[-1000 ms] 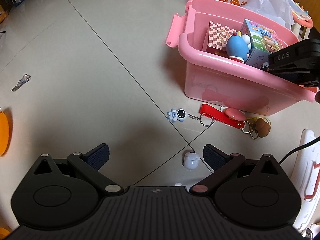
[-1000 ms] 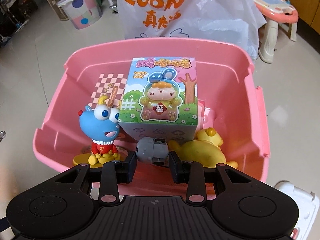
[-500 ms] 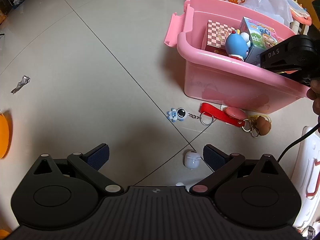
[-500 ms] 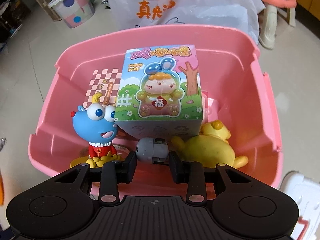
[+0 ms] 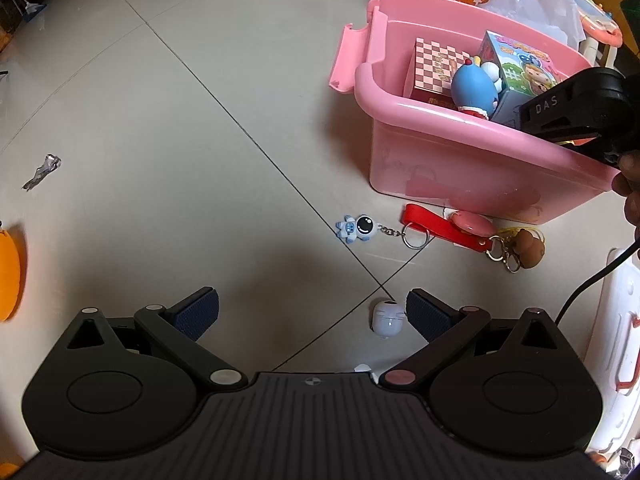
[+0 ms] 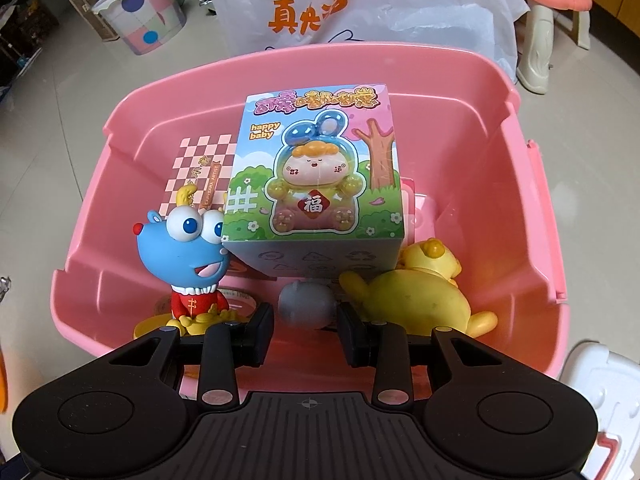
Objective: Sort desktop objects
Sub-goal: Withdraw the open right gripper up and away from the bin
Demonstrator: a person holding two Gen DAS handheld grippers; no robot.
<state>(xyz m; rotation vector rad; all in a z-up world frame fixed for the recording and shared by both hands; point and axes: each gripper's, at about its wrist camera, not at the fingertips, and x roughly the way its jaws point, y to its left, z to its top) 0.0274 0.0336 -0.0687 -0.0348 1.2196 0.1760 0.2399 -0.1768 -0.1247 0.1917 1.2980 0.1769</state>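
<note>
A pink bin (image 6: 524, 216) holds a cartoon box (image 6: 316, 184), a checkered box (image 6: 196, 176), a blue figurine (image 6: 188, 256) and a yellow toy (image 6: 420, 292). My right gripper (image 6: 306, 320) hangs over the bin's near edge; a small grey toy (image 6: 306, 304) sits between its fingers, which now stand slightly apart from it. My left gripper (image 5: 312, 312) is open and empty above the floor. A white earbud case (image 5: 386, 318) lies by its right finger. An astronaut keychain (image 5: 358, 228), a red strap keychain (image 5: 448, 230) and a brown charm (image 5: 528, 248) lie before the bin (image 5: 460, 152).
A white printed plastic bag (image 6: 360, 4) stands behind the bin. A pastel tub (image 6: 140, 20) is far left. A white plastic piece (image 5: 624, 344) lies at the right. A foil scrap (image 5: 42, 172) and an orange object (image 5: 8, 272) are at the left.
The right gripper moved lower over the bin and its fingers widened off the grey toy, which now rests lower between them. The left gripper stayed still and open.
</note>
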